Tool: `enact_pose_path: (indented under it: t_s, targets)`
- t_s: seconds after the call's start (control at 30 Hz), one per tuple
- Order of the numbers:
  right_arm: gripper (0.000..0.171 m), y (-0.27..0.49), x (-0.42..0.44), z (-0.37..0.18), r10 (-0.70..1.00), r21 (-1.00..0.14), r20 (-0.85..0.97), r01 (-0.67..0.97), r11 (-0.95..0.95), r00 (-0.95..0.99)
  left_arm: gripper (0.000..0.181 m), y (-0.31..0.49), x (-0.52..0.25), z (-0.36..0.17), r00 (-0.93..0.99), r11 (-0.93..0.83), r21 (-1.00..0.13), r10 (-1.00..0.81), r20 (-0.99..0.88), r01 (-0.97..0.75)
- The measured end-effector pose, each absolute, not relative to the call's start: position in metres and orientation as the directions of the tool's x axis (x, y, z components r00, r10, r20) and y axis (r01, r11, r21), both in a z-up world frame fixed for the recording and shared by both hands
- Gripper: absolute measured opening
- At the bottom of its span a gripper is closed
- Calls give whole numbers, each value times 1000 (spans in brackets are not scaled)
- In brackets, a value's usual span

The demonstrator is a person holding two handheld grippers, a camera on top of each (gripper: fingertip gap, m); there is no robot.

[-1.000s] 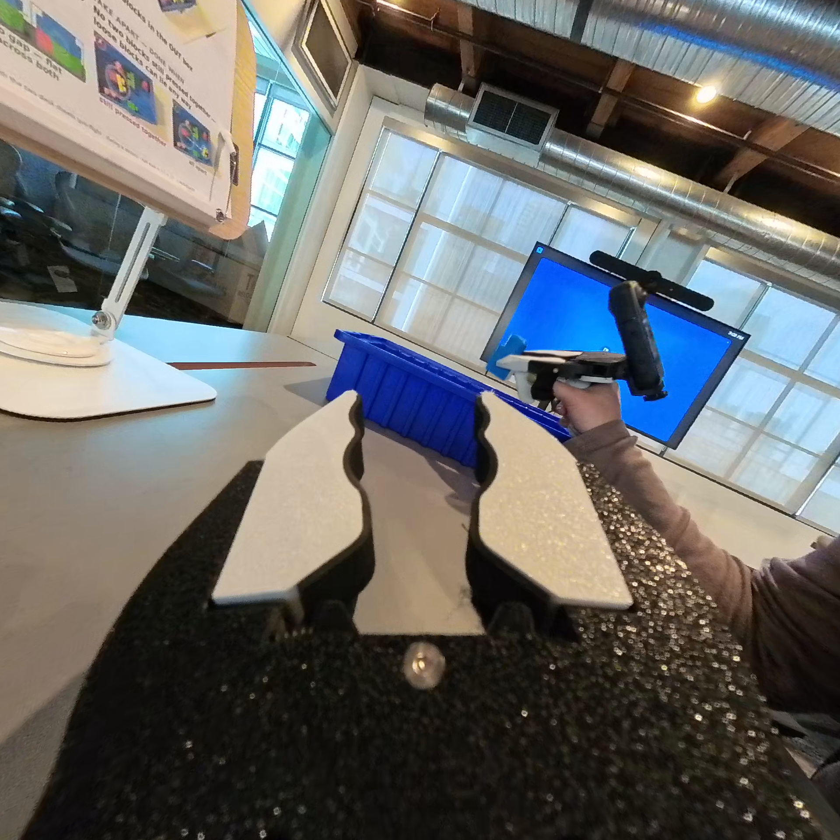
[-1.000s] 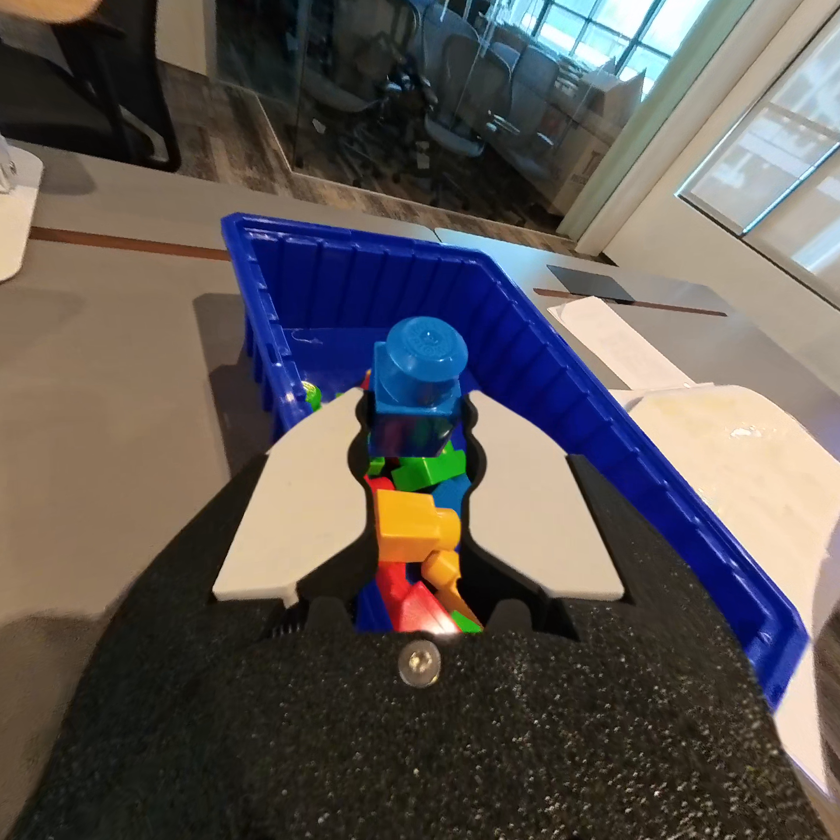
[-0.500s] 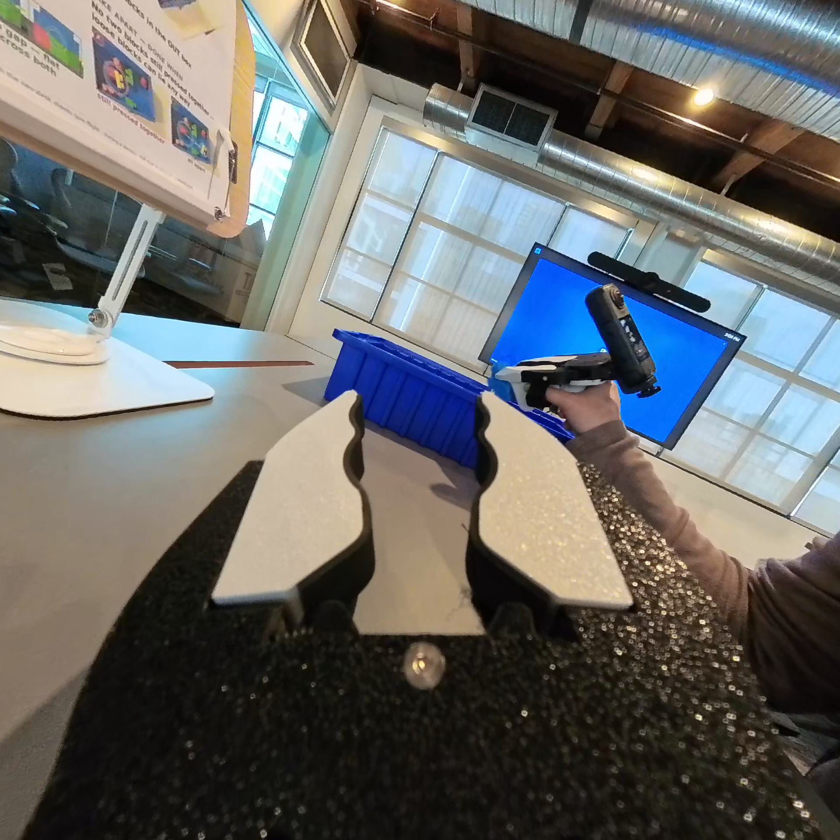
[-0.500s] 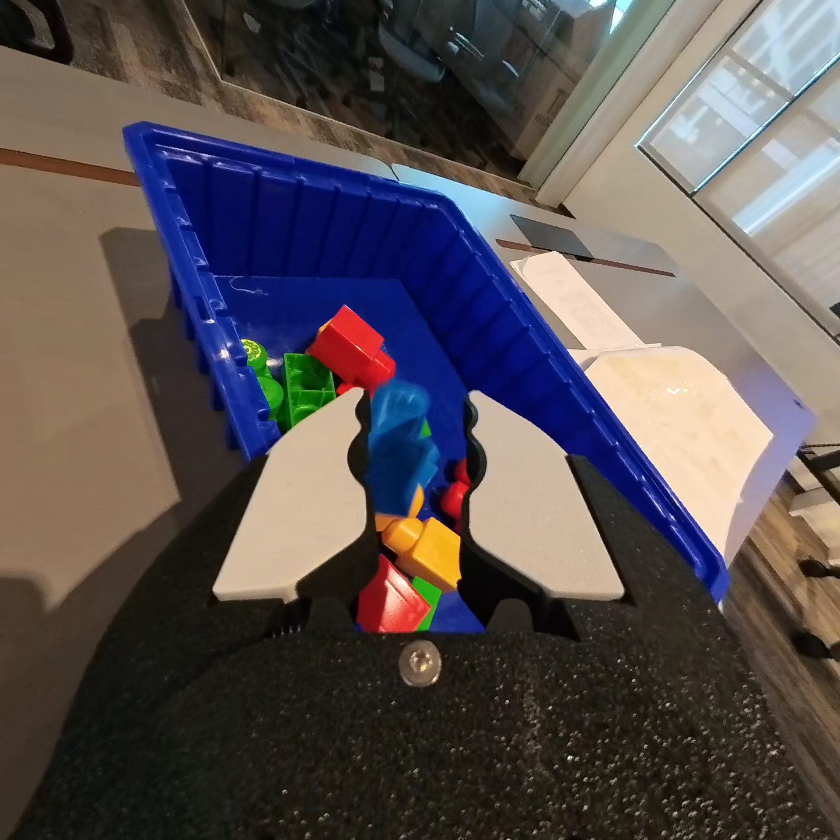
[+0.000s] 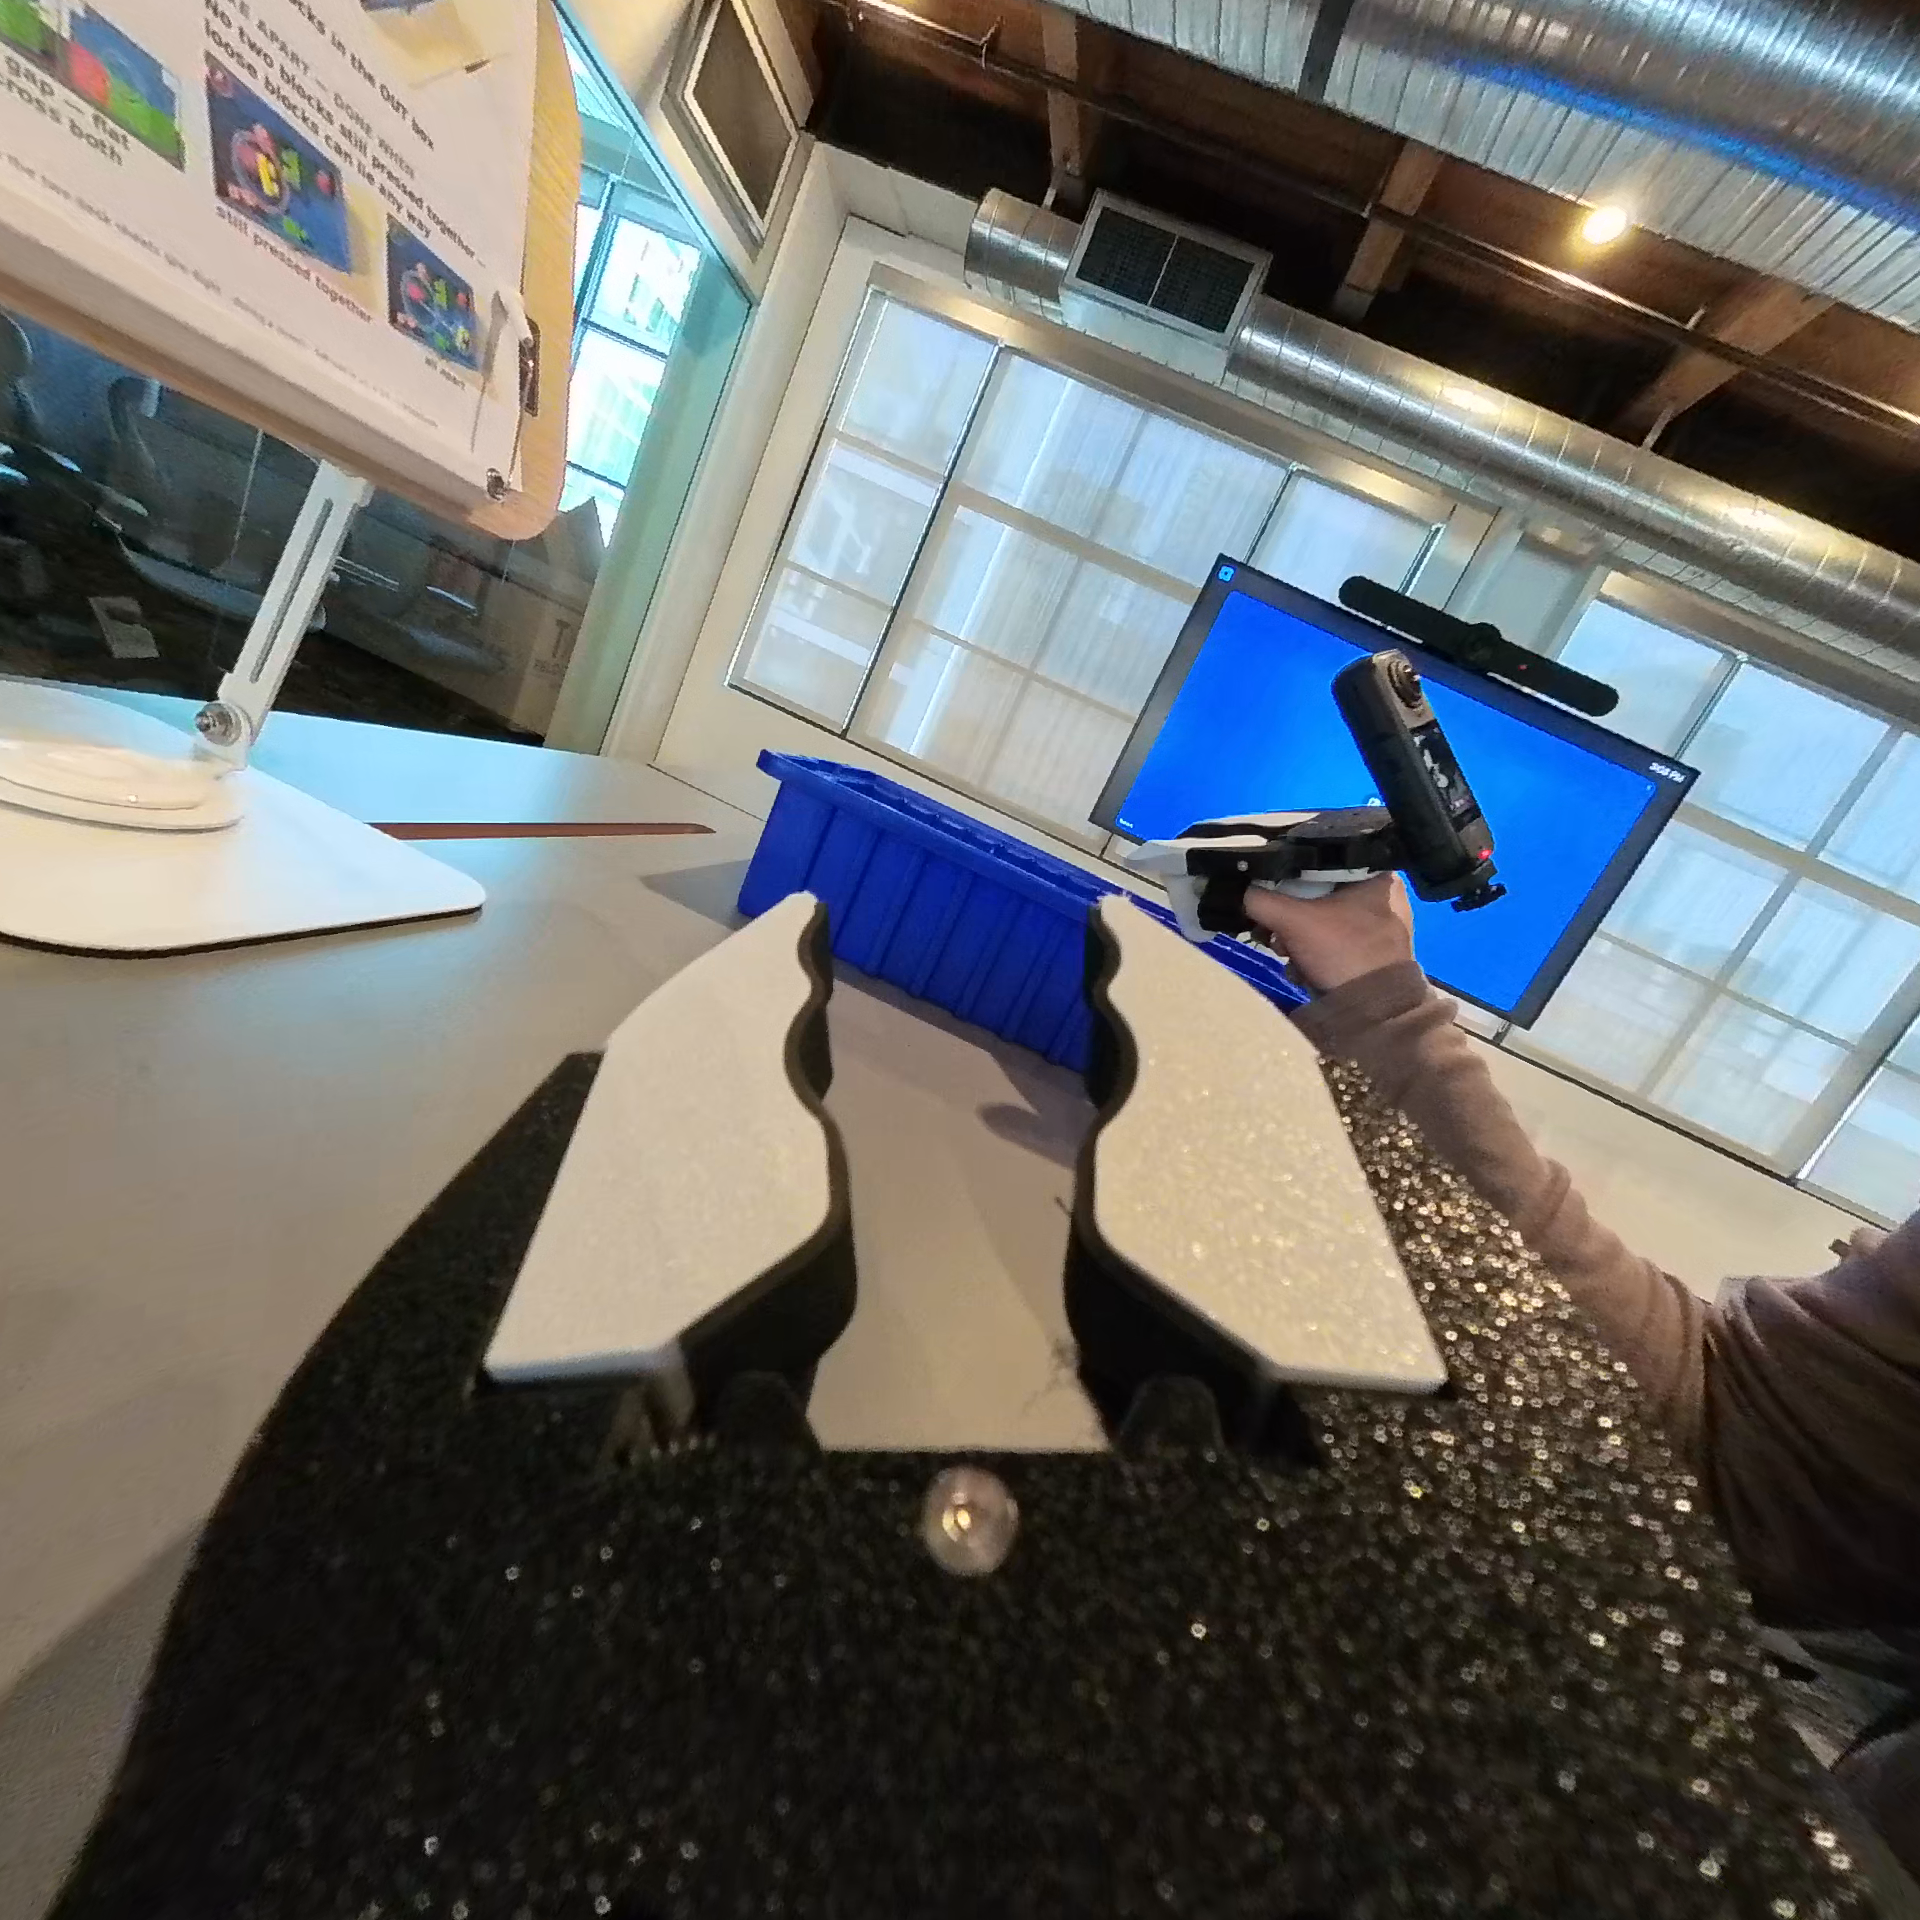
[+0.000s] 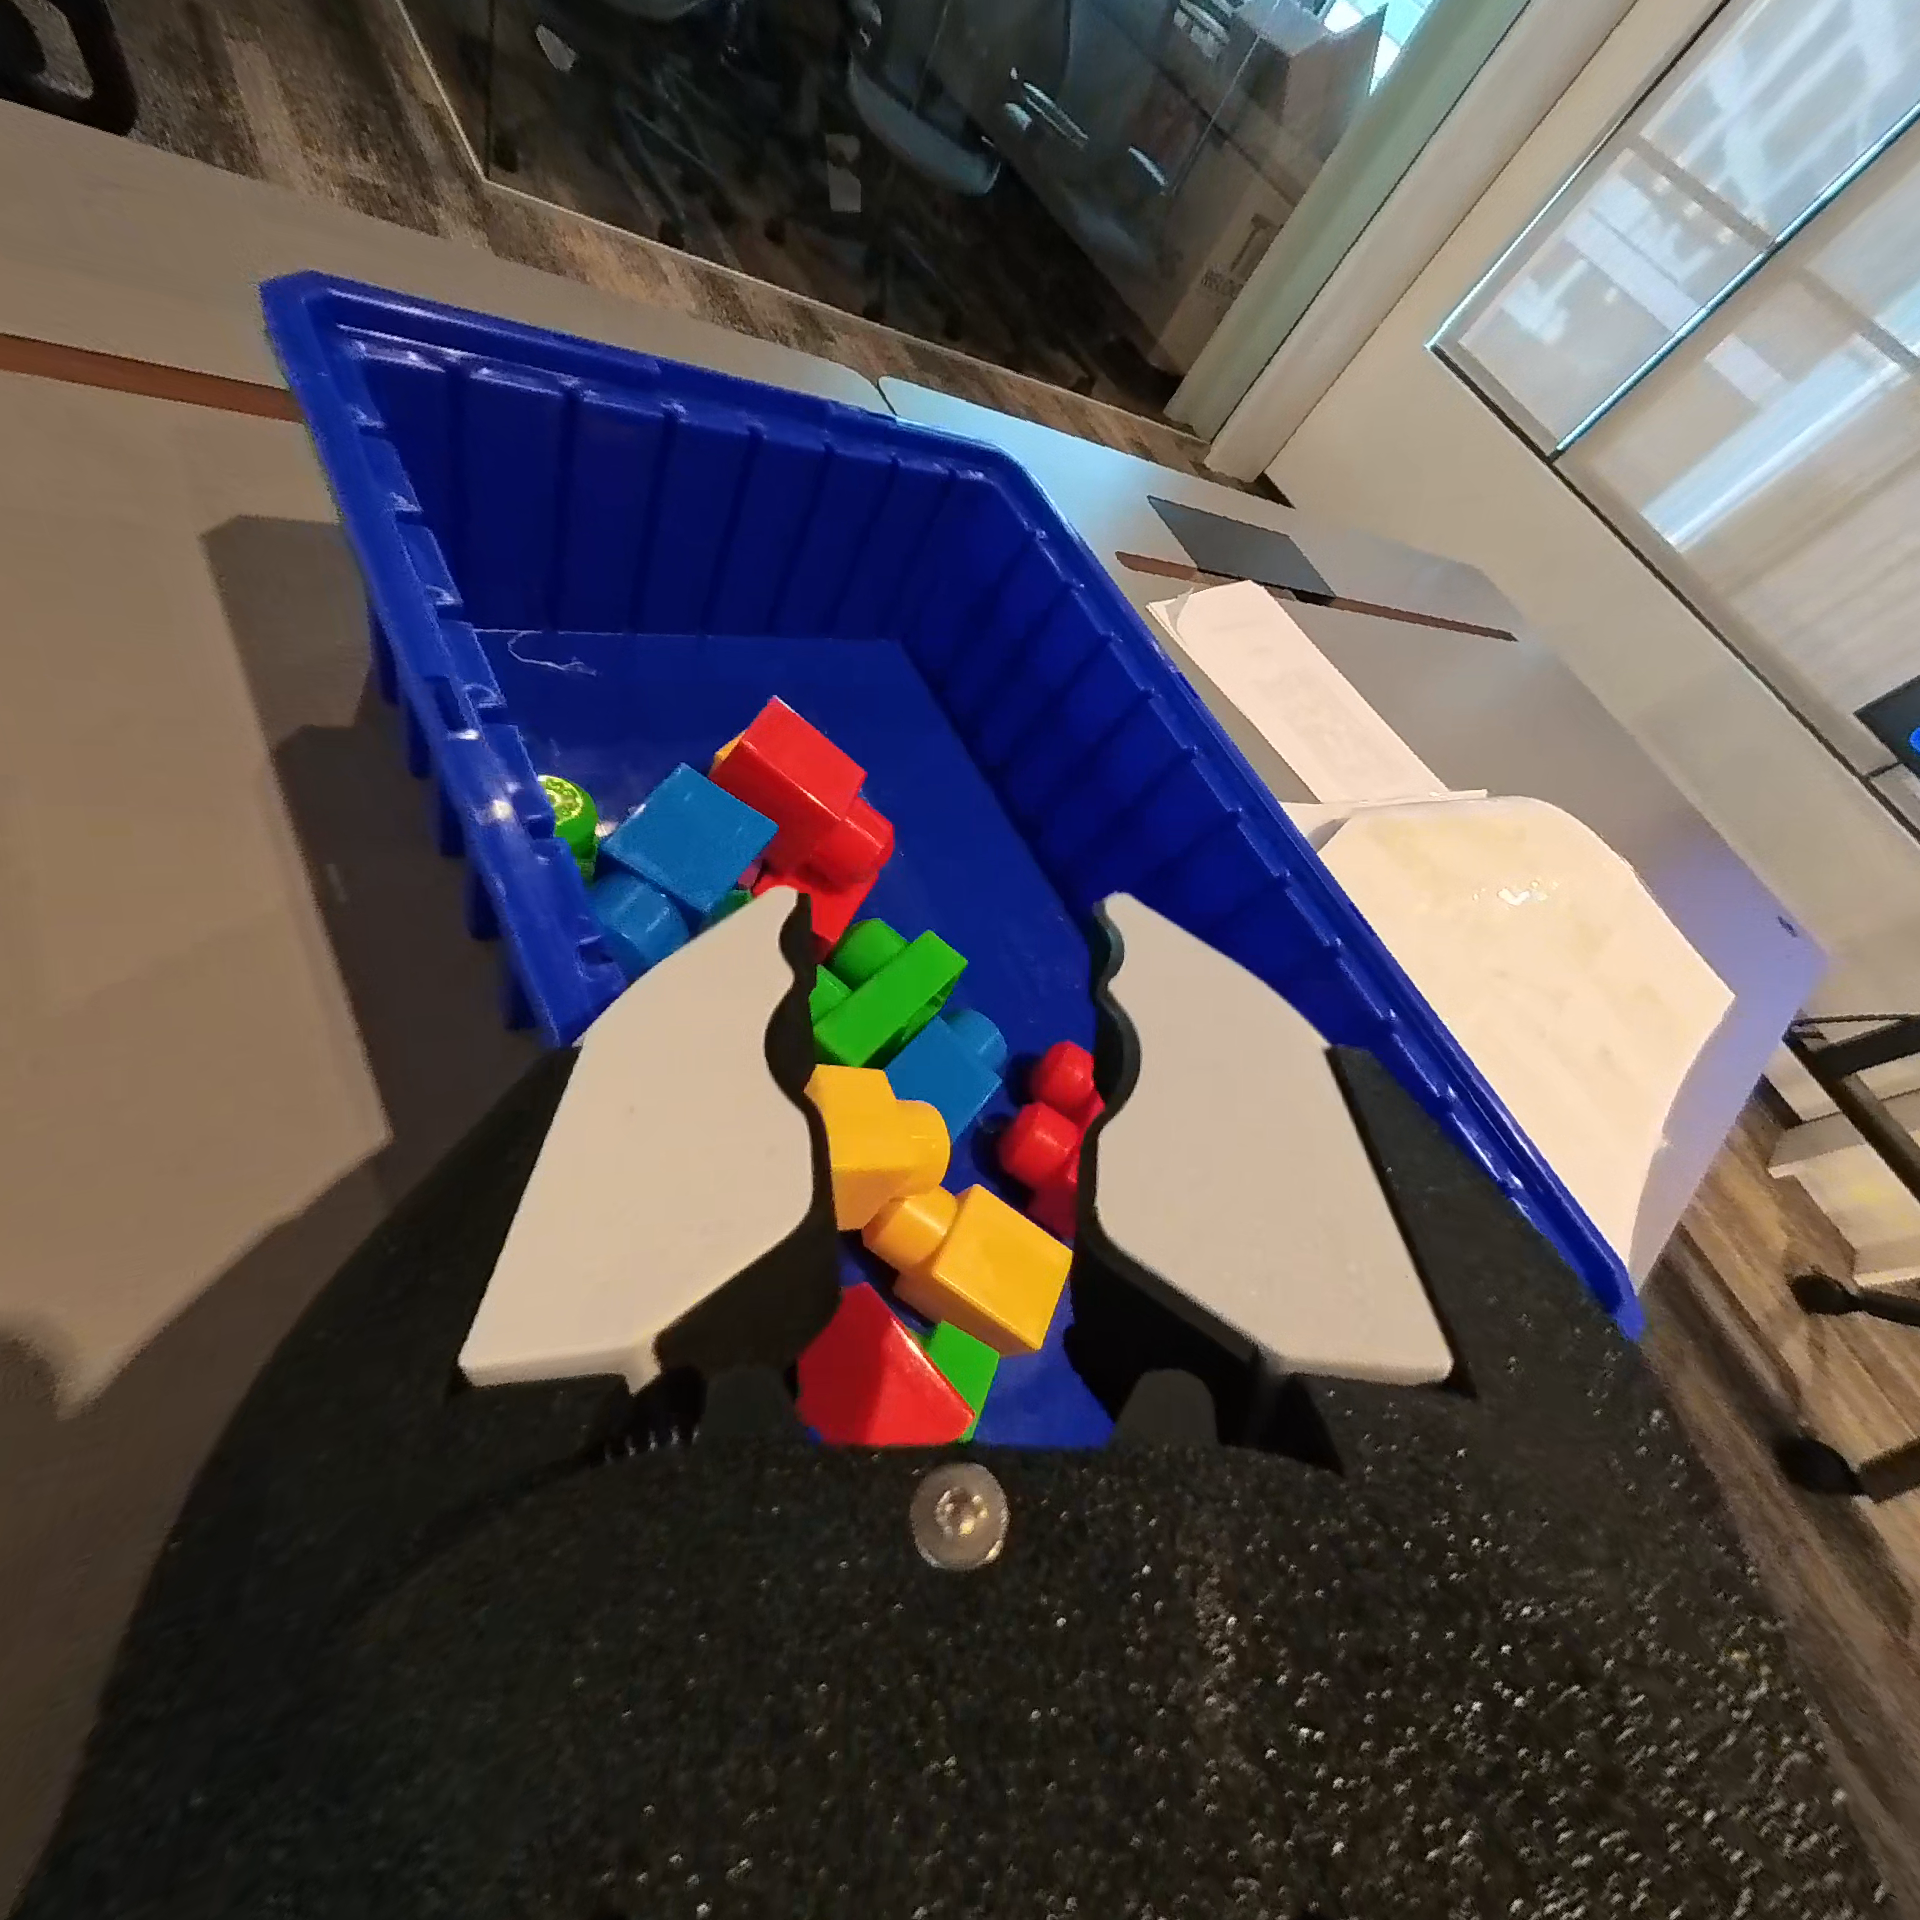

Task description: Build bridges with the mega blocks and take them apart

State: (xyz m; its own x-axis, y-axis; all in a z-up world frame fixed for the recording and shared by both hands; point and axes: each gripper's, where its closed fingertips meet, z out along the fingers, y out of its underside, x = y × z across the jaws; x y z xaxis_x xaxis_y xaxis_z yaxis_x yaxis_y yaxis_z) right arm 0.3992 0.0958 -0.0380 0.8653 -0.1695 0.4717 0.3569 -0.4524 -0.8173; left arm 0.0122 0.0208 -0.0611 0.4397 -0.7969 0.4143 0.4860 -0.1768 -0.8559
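Right wrist view: right gripper (image 6: 945,920) is spread apart and empty, above the blue bin (image 6: 665,520). Loose blocks (image 6: 883,1143) in red, yellow, green and blue lie on the bin floor. Left wrist view: left gripper (image 5: 956,920) is likewise spread and empty over the grey table (image 5: 208,1091); the bin stands just beyond.

Left gripper (image 5: 954,935): two pale grey fingers (image 5: 686,1174) with wavy black inner edges, on a black speckled foam-textured base carrying one silver screw (image 5: 968,1523). Right gripper (image 6: 945,940): identical build. The person's arm wears a mauve-brown knit sleeve (image 5: 1538,1205).
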Motion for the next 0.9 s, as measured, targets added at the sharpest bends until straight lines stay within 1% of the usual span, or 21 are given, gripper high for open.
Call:
enact_pose_path:
  t_s: [0.13, 0.23, 0.37, 0.57, 0.7, 0.83, 0.9]
  targets:
    - [49, 97, 389, -33, -153, -831, 467, 373, -412, 871, 46, 21, 13, -61, 439, -179, -856, -797, 415, 485]
    - [49, 99, 367, -29, -103, -839, 466, 403, -366, 878, 46, 21, 13, -61, 440, -178, -858, -798, 412, 481]
    - [47, 105, 316, -35, 34, -823, 487, 471, -318, 873, 46, 21, 14, -61, 448, -172, -862, -796, 406, 476]
    - [44, 105, 227, -60, 285, -781, 511, 577, -241, 811, 45, 21, 14, -61, 459, -160, -869, -796, 394, 468]
    - [36, 95, 174, -78, 449, -779, 479, 601, -180, 755, 45, 22, 14, -61, 463, -157, -870, -795, 392, 467]
    - [26, 83, 141, -88, 533, -765, 484, 631, -127, 694, 45, 22, 13, -61, 477, -147, -874, -789, 386, 463]
    - [23, 78, 130, -93, 567, -770, 468, 628, -115, 678, 45, 23, 13, -61, 490, -136, -878, -786, 377, 458]
